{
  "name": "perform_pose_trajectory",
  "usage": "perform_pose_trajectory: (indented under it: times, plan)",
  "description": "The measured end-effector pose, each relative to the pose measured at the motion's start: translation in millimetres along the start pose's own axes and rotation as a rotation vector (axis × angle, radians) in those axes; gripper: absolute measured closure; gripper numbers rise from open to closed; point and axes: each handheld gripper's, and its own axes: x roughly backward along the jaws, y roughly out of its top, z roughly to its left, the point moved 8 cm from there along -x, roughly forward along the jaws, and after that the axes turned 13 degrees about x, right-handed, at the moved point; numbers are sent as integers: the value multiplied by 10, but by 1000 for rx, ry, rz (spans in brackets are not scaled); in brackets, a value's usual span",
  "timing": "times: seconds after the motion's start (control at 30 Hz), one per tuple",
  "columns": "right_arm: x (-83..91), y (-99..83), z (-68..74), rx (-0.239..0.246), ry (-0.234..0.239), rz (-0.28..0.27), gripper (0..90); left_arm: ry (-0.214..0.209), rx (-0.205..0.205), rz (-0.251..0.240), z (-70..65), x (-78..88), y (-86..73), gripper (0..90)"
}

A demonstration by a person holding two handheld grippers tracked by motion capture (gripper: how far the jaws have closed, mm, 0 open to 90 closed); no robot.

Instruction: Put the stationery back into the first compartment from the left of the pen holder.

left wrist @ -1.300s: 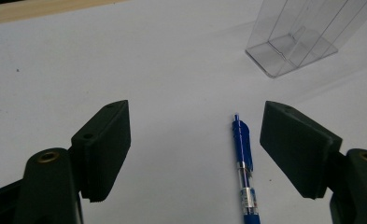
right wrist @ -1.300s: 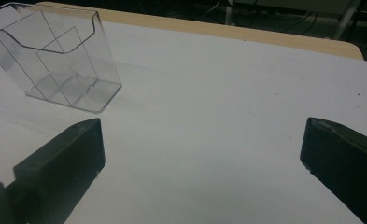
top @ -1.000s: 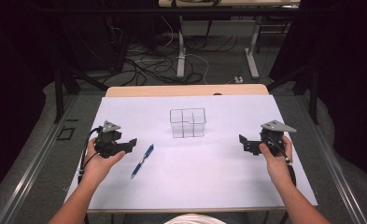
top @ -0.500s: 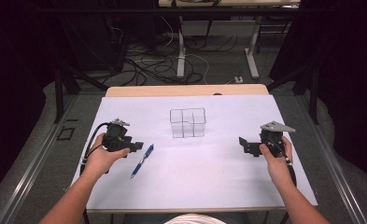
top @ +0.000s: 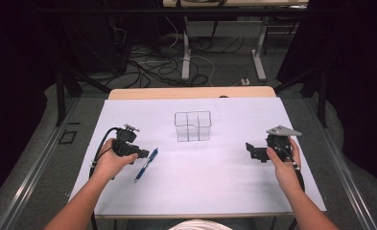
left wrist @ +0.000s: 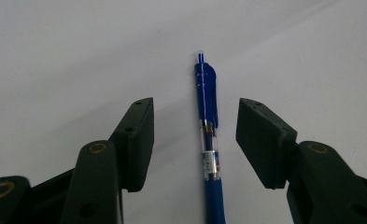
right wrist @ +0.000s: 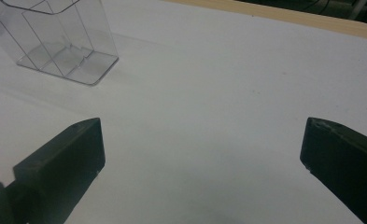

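A blue click pen (top: 146,164) lies on the white table sheet (top: 205,187), left of centre. My left gripper (top: 145,153) hovers right over its upper end, open. In the left gripper view the pen (left wrist: 208,135) lies lengthwise in the gap between the two jaws, touching neither; the left gripper (left wrist: 194,135) straddles it. A clear plastic organiser (top: 193,126) with inner dividers stands mid-table, empty. My right gripper (top: 249,149) rests at the right, open wide, with nothing between its jaws. The right gripper view has the organiser (right wrist: 59,42) at the upper left, ahead of the right gripper (right wrist: 202,154).
A bare wooden strip (top: 191,93) of the table runs along the far side past the sheet. Beyond it, the dark floor holds cables and desk legs (top: 186,52). Open sheet lies between the grippers and along the near edge.
My left gripper has moved right, from beside the pen to over its upper end, so the pen now lies between the jaws. The right gripper has stayed put.
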Motion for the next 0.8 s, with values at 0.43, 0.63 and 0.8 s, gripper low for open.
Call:
perform_pose_trajectory:
  times: [0.43, 0.63, 0.8]
  plan:
    - [4, 8, 36, 9, 19, 6, 0, -12, 45, 123, -33, -168, -123, 586]
    - [3, 6, 33, 7, 20, 6, 0, -12, 74, 162, -50, -228, -173, 624]
    - [4, 6, 31, 5, 21, 5, 0, 2, 92, 185, -38, -266, -205, 648]
